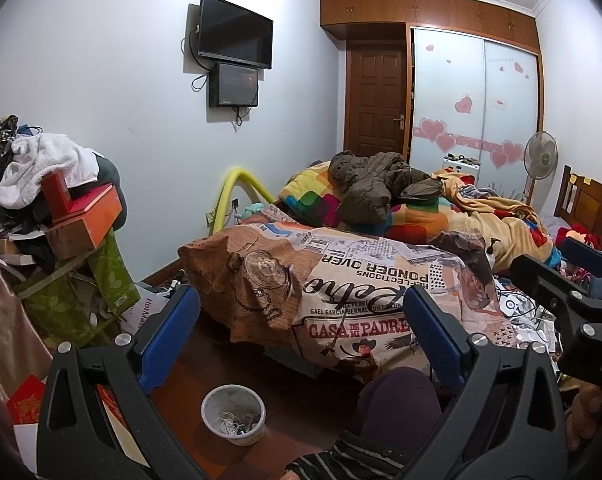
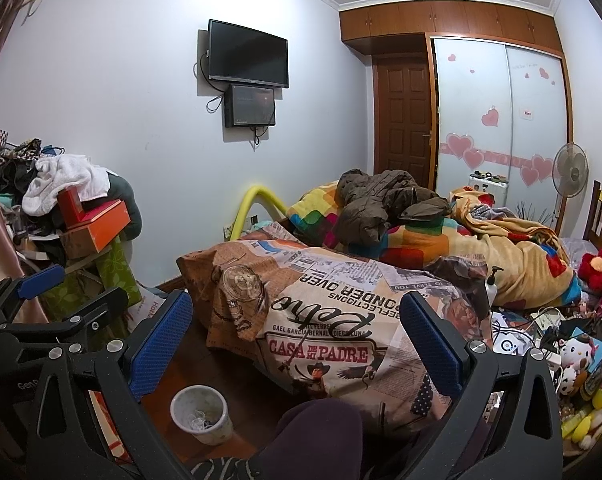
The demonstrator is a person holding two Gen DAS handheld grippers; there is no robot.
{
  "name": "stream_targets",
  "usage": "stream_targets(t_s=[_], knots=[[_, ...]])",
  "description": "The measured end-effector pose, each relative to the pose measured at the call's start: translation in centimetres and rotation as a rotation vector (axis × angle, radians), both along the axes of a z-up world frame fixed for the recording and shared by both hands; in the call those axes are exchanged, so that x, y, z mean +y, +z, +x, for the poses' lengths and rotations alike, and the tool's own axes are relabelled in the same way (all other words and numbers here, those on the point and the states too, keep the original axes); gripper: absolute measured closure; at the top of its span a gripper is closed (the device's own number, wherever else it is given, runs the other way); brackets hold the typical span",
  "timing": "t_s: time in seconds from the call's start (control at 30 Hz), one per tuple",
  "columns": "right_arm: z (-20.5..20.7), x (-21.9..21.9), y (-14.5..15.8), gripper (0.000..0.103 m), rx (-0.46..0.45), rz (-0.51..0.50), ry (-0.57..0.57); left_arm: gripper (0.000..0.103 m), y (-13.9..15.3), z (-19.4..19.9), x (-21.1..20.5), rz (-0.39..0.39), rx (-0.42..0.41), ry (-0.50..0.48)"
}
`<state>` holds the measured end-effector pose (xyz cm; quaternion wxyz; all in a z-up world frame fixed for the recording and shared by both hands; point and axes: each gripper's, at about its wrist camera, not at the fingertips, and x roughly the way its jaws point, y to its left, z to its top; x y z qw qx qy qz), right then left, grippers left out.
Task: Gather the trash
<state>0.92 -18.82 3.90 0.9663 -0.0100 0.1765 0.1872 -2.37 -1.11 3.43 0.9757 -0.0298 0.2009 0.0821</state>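
A small white trash bin (image 1: 233,414) stands on the wooden floor by the bed, with scraps inside; it also shows in the right wrist view (image 2: 200,414). My left gripper (image 1: 297,332) is open and empty, raised above the floor and facing the bed. My right gripper (image 2: 295,336) is open and empty, beside the left one. The right gripper shows at the right edge of the left wrist view (image 1: 573,276), and the left gripper shows at the left edge of the right wrist view (image 2: 61,288). No trash piece is clearly picked out.
A bed with a printed duvet (image 1: 361,280), colourful blankets and a brown jacket (image 1: 373,188) fills the middle. Piled boxes and clothes (image 1: 61,208) stand left. Cables, chargers and plush toys (image 2: 561,352) clutter the right. My knee (image 1: 397,404) is below.
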Motion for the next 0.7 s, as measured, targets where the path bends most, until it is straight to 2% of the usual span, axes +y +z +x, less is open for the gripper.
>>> stream_targets(t_s=[0.47, 0.7], knots=[[0.6, -1.2, 0.5, 0.0, 0.007, 0.013, -0.004, 0.001, -0.1, -0.2, -0.7, 0.016, -0.01, -0.003], [1.2, -1.7, -0.3, 0.0, 0.022, 0.021, -0.009, 0.001, -0.3, 0.0, -0.8, 0.012, -0.005, -0.014]])
